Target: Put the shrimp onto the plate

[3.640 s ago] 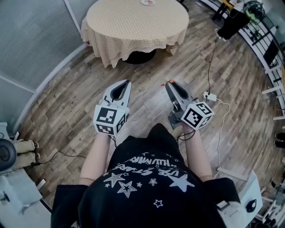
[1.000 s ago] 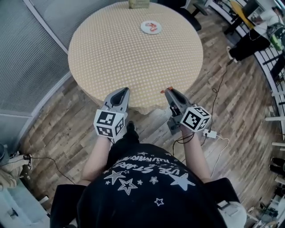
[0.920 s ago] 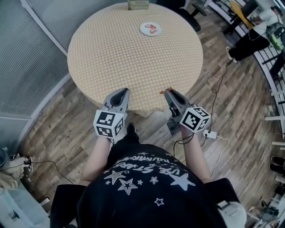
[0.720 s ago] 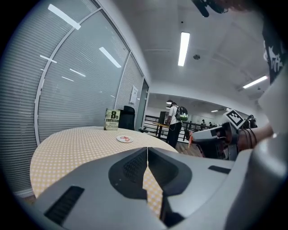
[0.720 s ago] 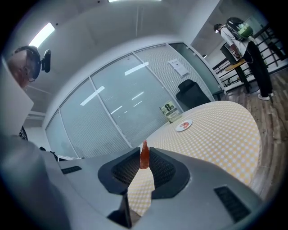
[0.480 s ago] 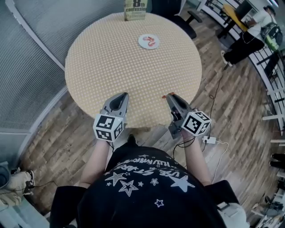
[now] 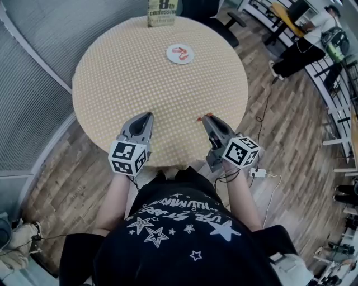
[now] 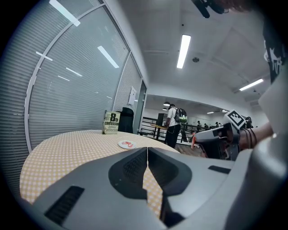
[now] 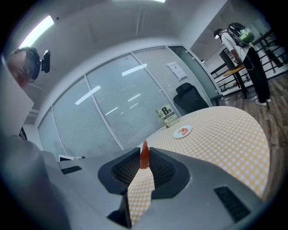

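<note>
Orange shrimp (image 9: 144, 158) sits clamped in right tongs (image 9: 144, 152), left tongs (image 8: 147, 151) pressed together, "8th confession" book (image 7: 162, 12) beyond.

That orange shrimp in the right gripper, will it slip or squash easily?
The shrimp looks small and light, pinched at the tips of the right gripper, so it may slip. Its glossy surface suggests rubbery plastic, probably not fragile.

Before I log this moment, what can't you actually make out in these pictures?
Plate contents: too small in every view to count.
Shrimp: sides covered by jaws of the right claw, right gripper view; a speck in head view.
Table base: hidden beneath its top, all views.
</note>
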The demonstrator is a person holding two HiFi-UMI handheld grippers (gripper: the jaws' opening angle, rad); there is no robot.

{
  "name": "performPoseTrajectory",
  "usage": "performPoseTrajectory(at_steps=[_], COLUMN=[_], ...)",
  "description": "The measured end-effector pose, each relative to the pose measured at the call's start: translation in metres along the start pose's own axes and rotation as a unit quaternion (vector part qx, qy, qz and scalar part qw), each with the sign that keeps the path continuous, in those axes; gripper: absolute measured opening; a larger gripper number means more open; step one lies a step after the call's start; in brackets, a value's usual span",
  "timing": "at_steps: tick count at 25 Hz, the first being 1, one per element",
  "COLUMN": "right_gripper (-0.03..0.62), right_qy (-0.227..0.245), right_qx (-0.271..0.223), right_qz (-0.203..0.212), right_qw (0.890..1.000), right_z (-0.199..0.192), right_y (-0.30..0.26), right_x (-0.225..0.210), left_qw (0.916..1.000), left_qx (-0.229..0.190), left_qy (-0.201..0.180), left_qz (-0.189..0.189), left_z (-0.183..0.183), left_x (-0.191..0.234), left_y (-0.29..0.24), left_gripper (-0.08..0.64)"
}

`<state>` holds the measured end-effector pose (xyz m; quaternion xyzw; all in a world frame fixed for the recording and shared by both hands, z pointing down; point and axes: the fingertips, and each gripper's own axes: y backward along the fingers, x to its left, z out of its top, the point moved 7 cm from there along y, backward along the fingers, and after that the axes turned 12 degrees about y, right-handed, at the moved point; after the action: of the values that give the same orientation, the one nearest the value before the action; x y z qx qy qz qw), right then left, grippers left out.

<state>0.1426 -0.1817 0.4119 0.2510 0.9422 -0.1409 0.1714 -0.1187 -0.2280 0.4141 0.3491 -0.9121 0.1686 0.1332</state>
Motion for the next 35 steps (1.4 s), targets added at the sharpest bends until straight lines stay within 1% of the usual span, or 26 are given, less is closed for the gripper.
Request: performPoseTrajectory(at_steps=[3,7,13,17,20,23,30,35], right_gripper=[0.071,0.071,0.071,0.071,0.071,0.071,0.071,0.071], right_qy=[0.007,0.008,0.005,0.011,0.027,0.036,0.031,0.033], right_qx=[-0.001,0.000,-0.004,0.006,0.025,0.046,0.068,0.083], right_qz=[-0.001,0.005,0.017,0.020,0.021,0.026,0.045,0.049], right_qw=[1.000,1.000,1.000,1.000,0.999,0.998,0.996,0.995], right_z=[0.010,0.022,0.048,0.064,0.070,0.073,0.083,0.081], right_y=[-0.001,-0.013,-0.050,-0.080,-0.106,-0.137,-0.207,-0.251], right_x=[-0.009,-0.034,-0.071,-0.097,-0.115,-0.132,-0.163,-0.179], left_qw=[1.0000,0.9998,0.9989,0.9982,0.9975,0.9969,0.9955,0.9949], left_qx=[0.003,0.004,0.000,0.002,0.002,0.007,0.003,0.013], left_qy=[0.006,0.006,0.006,-0.003,0.010,0.012,0.008,0.001], left_qz=[0.005,0.020,0.046,0.060,0.070,0.077,0.094,0.100], left_z=[-0.001,0.000,0.018,0.031,0.032,0.034,0.051,0.054], left_x=[-0.001,-0.002,0.010,0.019,0.030,0.041,0.064,0.083], left_y=[-0.006,-0.020,-0.049,-0.073,-0.093,-0.111,-0.148,-0.170], left_gripper=[0.011,0.011,0.011,0.011,0.011,0.011,0.011,0.011])
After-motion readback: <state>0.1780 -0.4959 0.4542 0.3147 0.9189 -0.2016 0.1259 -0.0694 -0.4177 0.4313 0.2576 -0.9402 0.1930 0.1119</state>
